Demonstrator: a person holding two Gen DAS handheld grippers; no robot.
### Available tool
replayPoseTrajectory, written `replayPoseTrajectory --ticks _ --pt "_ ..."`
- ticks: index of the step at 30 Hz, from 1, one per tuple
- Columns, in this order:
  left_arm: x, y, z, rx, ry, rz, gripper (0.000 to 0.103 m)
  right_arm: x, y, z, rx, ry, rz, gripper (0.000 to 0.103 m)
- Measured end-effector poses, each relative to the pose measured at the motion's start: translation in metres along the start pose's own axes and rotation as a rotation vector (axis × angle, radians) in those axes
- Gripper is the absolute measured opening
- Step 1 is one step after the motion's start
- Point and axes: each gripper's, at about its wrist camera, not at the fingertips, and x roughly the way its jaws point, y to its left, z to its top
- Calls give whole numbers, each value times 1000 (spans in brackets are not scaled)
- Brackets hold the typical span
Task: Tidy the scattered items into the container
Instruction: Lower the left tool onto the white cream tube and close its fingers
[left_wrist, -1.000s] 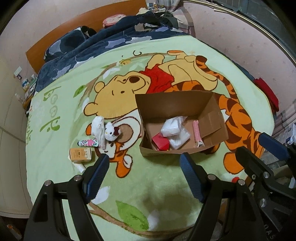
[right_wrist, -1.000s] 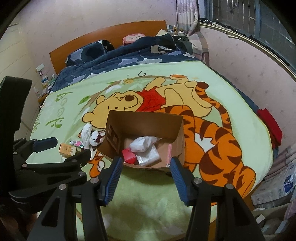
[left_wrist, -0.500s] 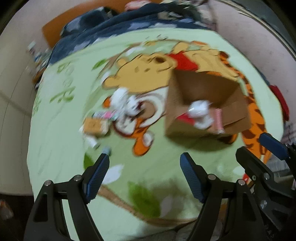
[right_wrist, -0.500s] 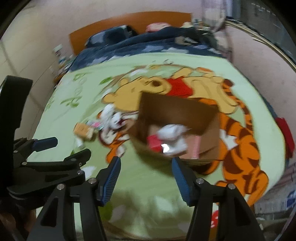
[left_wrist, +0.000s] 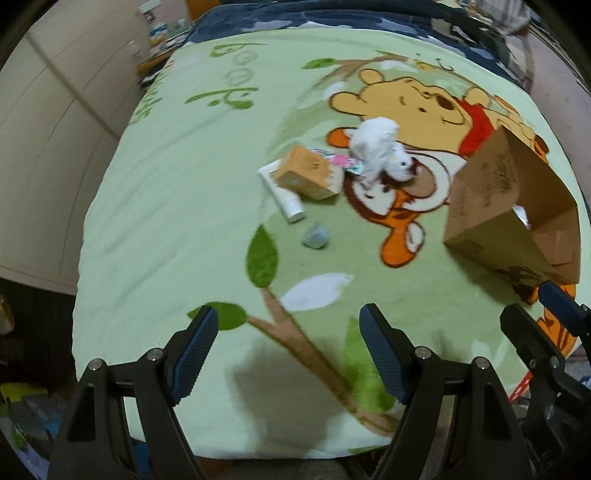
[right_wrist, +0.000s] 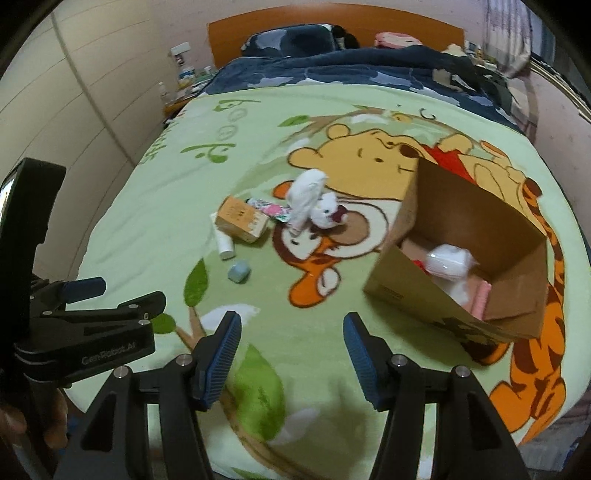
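Pale green cartoon-print blanket (right_wrist: 155, 229), brown cardboard box (right_wrist: 417, 295), orange carton (right_wrist: 242, 218), white plush toy (right_wrist: 314, 206).

Green cartoon blanket (right_wrist: 155, 236) carries cardboard box (right_wrist: 436, 295), scattered toiletries (right_wrist: 240, 219).

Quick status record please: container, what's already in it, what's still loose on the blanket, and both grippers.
container: cardboard box, open, on the blanket
in box: white bag, red item, pink item
loose: plush toy, white cloth, orange box, floral tube, white tube, blue-grey lump
left gripper: jaws open, empty
right gripper: jaws open, empty
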Motion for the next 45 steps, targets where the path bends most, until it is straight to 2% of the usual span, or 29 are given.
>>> replayPoseTrajectory --ticks 9,19,28,33,39,45 --pt "-5 7 -3 7 -15 -3 80 5 13 5 -6 -9 0 59" --pt "11 18 5 4 -19 12 80 25 17 14 5 -12 -6 59" --pt "77 28 37 -52 -4 8 80 63 17 22 -1 -7 -22 60" --pt "119 25 59 -73 -31 13 80 87 16 21 21 6 -16 60" --pt "174 19 82 -115 -26 -4 80 114 10 8 50 45 -6 60" --pt "211 15 99 -150 -22 -18 80 137 1 -5 59 94 -10 60"
